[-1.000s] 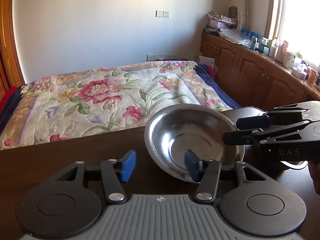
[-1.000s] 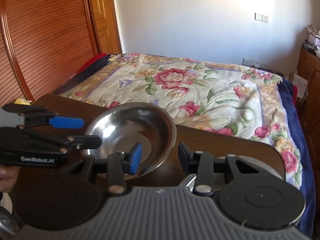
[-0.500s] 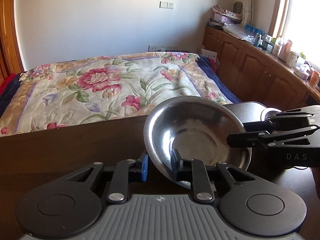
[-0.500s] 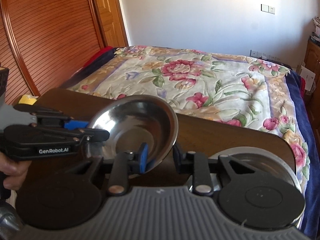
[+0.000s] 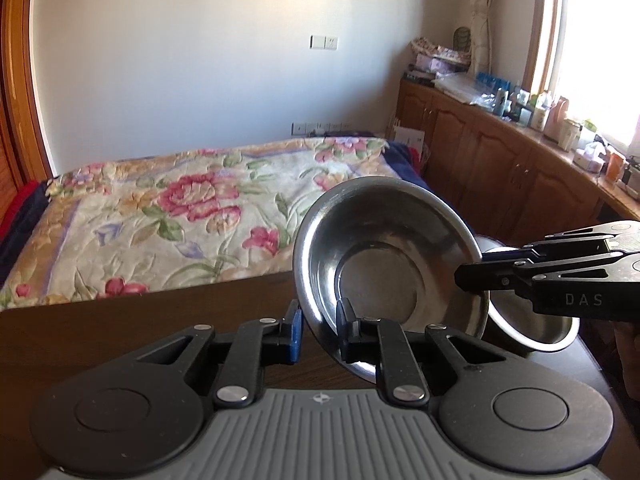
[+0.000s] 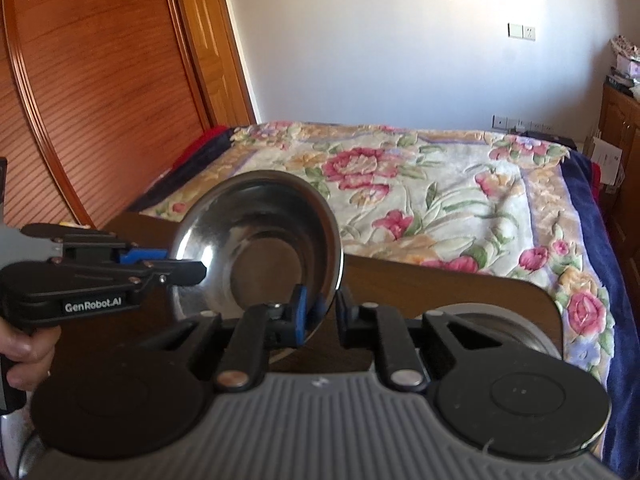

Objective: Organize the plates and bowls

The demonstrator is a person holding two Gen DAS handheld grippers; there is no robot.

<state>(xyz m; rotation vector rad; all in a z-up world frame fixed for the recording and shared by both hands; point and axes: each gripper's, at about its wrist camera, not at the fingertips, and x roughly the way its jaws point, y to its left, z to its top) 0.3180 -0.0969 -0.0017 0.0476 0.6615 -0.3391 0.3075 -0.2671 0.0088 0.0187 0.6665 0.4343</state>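
Observation:
A steel bowl (image 5: 384, 264) is held tilted above the dark wooden table (image 5: 140, 320). My left gripper (image 5: 319, 330) is shut on its near rim. My right gripper (image 6: 320, 312) is shut on the opposite rim of the same bowl (image 6: 256, 248). In the left wrist view the right gripper (image 5: 472, 276) reaches in from the right. In the right wrist view the left gripper (image 6: 188, 266) reaches in from the left. A second steel bowl (image 5: 532, 328) sits on the table behind, at the right. A steel plate (image 6: 508, 332) lies partly hidden under the right gripper's body.
A bed with a floral cover (image 5: 180, 216) lies just beyond the table's far edge. Wooden cabinets (image 5: 520, 168) with clutter line the right wall. A wooden wardrobe (image 6: 80, 100) stands at the left.
Both grippers closed on the bowl's rim and lifted it off the table, tilting it up toward the cameras.

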